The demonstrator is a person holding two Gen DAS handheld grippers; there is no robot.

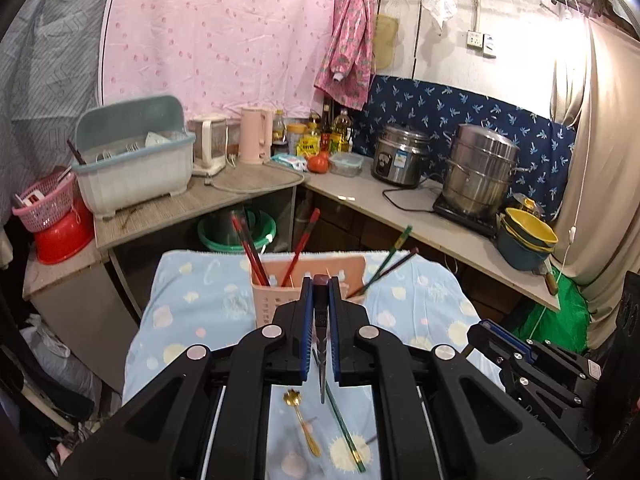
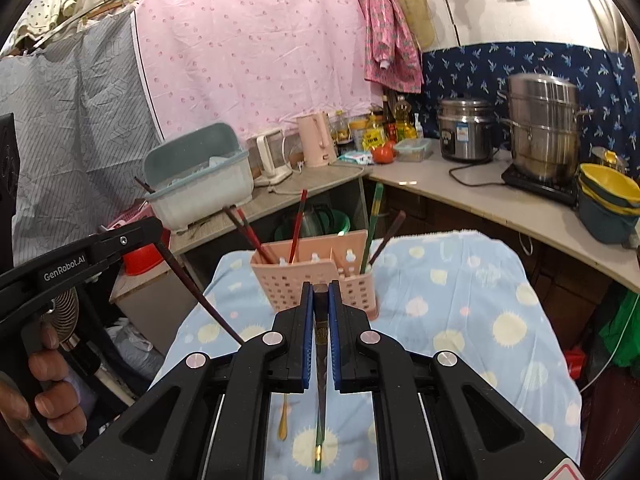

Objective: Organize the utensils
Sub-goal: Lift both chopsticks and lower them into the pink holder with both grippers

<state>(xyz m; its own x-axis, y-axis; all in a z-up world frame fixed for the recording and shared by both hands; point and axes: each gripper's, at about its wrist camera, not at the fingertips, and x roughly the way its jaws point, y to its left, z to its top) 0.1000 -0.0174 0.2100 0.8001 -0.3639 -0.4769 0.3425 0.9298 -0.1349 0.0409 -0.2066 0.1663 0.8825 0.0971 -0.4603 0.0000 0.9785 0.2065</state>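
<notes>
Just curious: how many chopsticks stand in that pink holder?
5 in the pink perforated plastic holder: dark brown chopstick and red chopstick leaning left, another red one beside them, green chopstick and second dark one at right. Others may hide inside.

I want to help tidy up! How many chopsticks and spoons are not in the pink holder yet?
Chopsticks: 3 (dark chopstick in the left gripper, second dark chopstick in the right gripper, green chopstick on the cloth)
Spoons: 1 (gold spoon on the cloth)
Total: 4
</notes>
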